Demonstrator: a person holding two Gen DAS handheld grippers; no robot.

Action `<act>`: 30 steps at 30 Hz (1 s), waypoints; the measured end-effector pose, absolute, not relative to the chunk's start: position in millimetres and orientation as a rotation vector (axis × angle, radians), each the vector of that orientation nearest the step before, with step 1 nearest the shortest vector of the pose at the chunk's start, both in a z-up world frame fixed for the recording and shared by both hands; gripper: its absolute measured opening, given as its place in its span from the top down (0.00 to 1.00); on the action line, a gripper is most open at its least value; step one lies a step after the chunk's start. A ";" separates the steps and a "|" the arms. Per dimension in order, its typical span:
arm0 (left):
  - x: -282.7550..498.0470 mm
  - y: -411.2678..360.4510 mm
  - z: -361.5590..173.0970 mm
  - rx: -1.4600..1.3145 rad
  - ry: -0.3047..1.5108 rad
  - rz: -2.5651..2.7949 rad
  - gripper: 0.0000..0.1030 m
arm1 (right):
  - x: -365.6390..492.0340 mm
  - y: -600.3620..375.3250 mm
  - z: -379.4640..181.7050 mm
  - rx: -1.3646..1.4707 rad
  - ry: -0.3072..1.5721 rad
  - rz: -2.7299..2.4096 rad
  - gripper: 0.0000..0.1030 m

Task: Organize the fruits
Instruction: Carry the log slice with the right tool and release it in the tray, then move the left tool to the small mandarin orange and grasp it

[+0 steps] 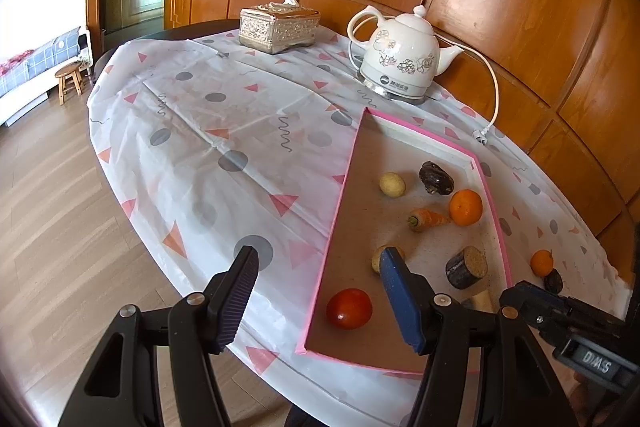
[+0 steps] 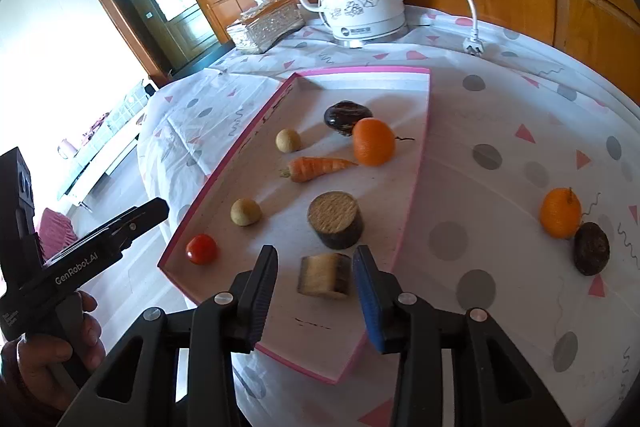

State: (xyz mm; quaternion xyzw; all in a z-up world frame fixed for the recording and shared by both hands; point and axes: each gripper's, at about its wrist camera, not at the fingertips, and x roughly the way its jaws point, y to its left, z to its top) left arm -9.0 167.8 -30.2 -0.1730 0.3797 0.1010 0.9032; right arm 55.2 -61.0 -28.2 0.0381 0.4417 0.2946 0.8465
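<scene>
A pink-rimmed tray (image 2: 224,163) holds a tomato (image 2: 202,249), two pale round fruits (image 2: 245,212), a carrot (image 2: 316,167), an orange (image 2: 373,141), a dark fruit (image 2: 346,117) and a dark-skinned cut stub (image 2: 335,225). My right gripper (image 2: 316,261) is open over the tray's near end. A pale cut piece (image 2: 324,275) lies between its fingers with a gap on the left. A second orange (image 2: 560,213) and dark fruit (image 2: 591,248) sit on the cloth to the right. My left gripper (image 1: 320,261) is open and empty over the tray's left rim (image 1: 340,203), near the tomato (image 1: 349,308).
A white electric kettle (image 2: 360,3) with a loose plug (image 2: 472,45) and a silver tissue box (image 2: 264,27) stand at the back by the wooden wall. The patterned cloth (image 1: 224,131) covers the round table, whose edge drops to the floor on the left. A hand (image 2: 60,331) holds the left gripper.
</scene>
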 end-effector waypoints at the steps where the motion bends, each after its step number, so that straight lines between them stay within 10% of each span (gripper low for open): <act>1: -8.9 167.8 -30.2 -0.358 0.785 0.209 0.38 | 54.0 -60.3 -27.9 0.075 0.931 0.617 0.59; 30: -9.5 154.3 -20.4 -0.311 0.765 0.179 0.38 | 38.8 -154.2 -35.9 0.174 0.871 0.284 0.57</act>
